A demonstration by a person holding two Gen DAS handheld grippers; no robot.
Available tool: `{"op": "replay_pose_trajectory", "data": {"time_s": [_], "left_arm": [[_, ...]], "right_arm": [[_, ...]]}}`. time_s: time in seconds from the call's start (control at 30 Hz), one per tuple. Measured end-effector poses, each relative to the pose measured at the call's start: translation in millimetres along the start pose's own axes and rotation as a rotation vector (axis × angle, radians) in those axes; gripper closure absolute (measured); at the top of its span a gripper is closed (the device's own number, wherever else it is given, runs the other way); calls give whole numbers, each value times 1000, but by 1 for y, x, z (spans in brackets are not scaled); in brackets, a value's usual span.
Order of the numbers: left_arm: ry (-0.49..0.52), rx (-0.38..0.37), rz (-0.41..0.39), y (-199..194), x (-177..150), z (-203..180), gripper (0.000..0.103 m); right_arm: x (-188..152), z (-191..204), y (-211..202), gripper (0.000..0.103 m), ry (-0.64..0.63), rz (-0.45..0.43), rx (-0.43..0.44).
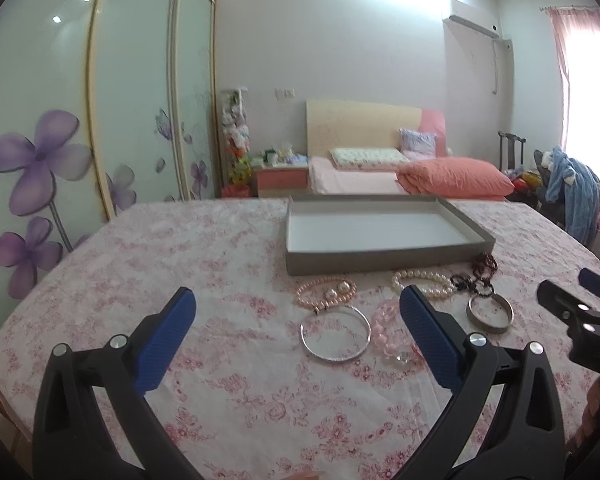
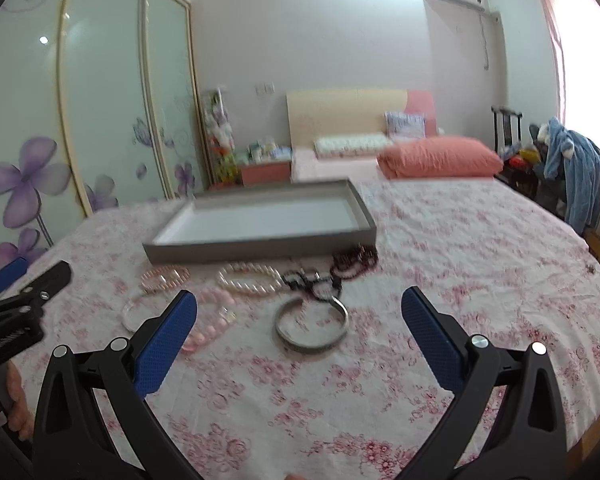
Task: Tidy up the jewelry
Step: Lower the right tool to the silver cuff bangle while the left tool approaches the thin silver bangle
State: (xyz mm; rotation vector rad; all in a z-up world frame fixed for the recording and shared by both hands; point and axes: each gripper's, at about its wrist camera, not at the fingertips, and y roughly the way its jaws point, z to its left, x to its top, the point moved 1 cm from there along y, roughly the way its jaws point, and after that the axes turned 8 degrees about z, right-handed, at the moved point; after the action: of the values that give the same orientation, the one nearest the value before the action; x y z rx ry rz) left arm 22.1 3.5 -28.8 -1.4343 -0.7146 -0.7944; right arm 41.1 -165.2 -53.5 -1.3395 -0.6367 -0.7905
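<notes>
Counter (image 1: pixel 140 248) covered by a pink floral cloth. On it: a shallow grey tray (image 1: pixel 380 258); in front, pink pearl bracelet (image 1: pixel 326 290), white pearl strand (image 1: pixel 422 282), dark beads (image 1: pixel 486 264), thin silver bangle (image 1: pixel 335 334), wider metal bangle (image 1: pixel 490 314).

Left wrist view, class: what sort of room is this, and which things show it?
Most likely a home bedroom. A bed with a coral pillow stands at the back, sliding wardrobe doors line the left wall, and a bedside cabinet sits by the bed.
</notes>
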Motion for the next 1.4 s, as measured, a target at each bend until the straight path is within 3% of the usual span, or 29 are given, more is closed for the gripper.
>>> {"op": "replay_pose_trajectory", "data": {"time_s": [0.2,0.43,0.57,0.7,1.03,1.4], "left_arm": [[25,-13,136,21,6,2,4],[92,-23,292,54,3,0,4],[104,-33,385,75,-2,-4,4],[100,-32,431,90,-3,-8,4],[111,7,475,123,4,-21,4],[19,-20,502,146,8,-13,4]], "right_arm": [[2,-19,41,2,57,240,7],[-9,-15,83,14,-8,451,-52],[-8,-7,90,20,-44,450,-77],[-4,-3,93,22,-49,445,-76],[0,-1,93,22,-54,428,-70],[7,0,99,21,-56,424,-70]]}}
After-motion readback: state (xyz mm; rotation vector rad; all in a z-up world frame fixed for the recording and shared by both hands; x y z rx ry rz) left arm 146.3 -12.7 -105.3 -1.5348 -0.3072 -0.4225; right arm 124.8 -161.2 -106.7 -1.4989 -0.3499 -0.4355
